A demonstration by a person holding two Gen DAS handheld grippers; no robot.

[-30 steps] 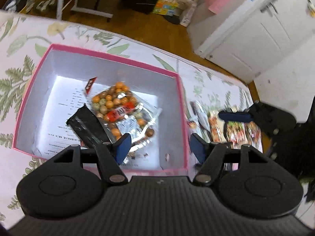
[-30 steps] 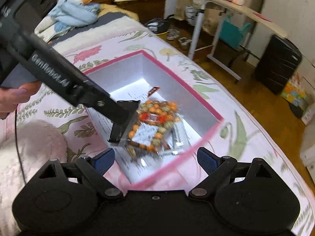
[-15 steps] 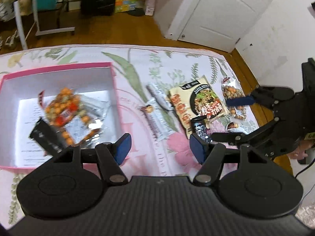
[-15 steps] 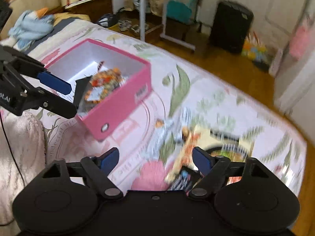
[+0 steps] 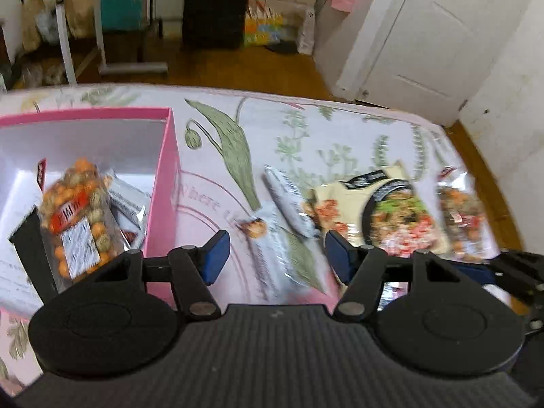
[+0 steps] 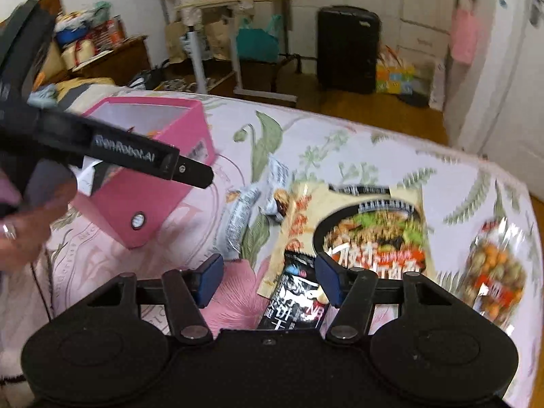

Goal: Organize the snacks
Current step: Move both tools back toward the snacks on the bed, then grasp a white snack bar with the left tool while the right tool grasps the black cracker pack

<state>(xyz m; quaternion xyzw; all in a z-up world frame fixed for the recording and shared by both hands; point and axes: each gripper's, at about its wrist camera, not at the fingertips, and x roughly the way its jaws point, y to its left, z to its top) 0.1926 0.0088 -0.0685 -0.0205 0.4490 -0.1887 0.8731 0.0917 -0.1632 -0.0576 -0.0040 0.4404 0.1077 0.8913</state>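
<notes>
Right of the pink box (image 5: 168, 183), on the floral bedspread (image 5: 306, 125), the loose snacks lie in a row. Nearest the box is a silver bar (image 5: 268, 255) with an orange end, and just beyond it another silver packet (image 5: 289, 200), angled and overlapping it. Further from the box sits the big cream noodle bag (image 5: 391, 210) with its bowl picture, and a clear bag of mixed nuts (image 5: 462, 217) lies on its far side, at the bedspread's edge. A black packet (image 6: 299, 292) rests against the noodle bag's near corner.

Left gripper (image 5: 277, 258) hangs above the silver bar, jaws parted about halfway and just closing a touch, with the bar below the gap and nothing touching the blue pads. Right gripper (image 6: 268, 278) is over the black packet and its jaws have just been closing fast. They are still spread, with the packet under the right-hand finger and no pad pressing on it.

Inside the box there's already a nut bag (image 5: 78, 217) with a red label, a dark packet (image 5: 30, 251) beside it towards the box's far wall, and a clear wrapper (image 5: 129, 200) against the near wall, all on white printed paper (image 5: 13, 272).

From the right wrist view the left gripper's black body crosses in front of the box, with a person's hand (image 6: 23, 210) on its handle.
</notes>
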